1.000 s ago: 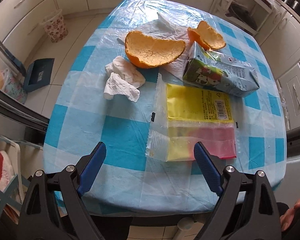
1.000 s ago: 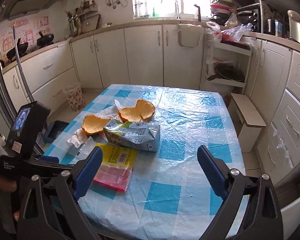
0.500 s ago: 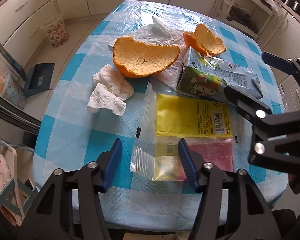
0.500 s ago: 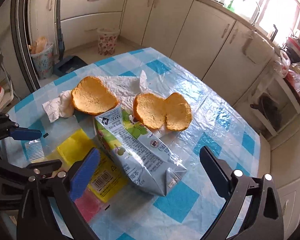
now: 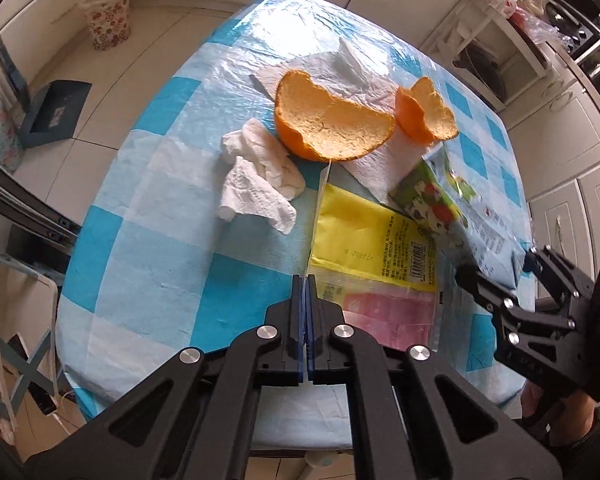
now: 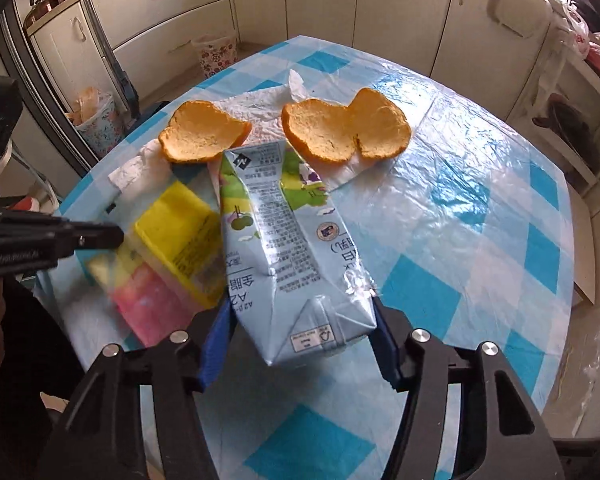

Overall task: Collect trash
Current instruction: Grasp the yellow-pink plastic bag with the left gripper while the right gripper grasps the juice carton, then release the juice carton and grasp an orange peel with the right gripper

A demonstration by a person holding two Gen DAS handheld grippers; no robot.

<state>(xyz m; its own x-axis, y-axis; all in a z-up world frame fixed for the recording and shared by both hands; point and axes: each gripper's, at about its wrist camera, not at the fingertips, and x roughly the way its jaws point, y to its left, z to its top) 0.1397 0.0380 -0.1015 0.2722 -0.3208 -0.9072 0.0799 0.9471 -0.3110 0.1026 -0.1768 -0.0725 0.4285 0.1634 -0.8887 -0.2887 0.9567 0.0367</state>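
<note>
Near the table's (image 5: 148, 280) front edge, the thin, limp wrapper (image 5: 374, 256) is pinched at its edge by the clenched left claw (image 5: 304, 280). The light, crushable carton (image 6: 288, 240), lying beside it, is straddled at its base by the right claw (image 6: 300, 332), whose jaws have just been closing.

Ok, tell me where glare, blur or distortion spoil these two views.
Right wrist view: window glare whitens the plastic table cover, and the yellow-pink wrapper is smeared by motion blur. Left wrist view: sharp, but the fisheye bends the cabinets and table edge.

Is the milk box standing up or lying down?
Lying down. The milk carton lies on its side on the checked tablecloth, its folded bottom end between the right hand-held gripper's blue pads.
</note>
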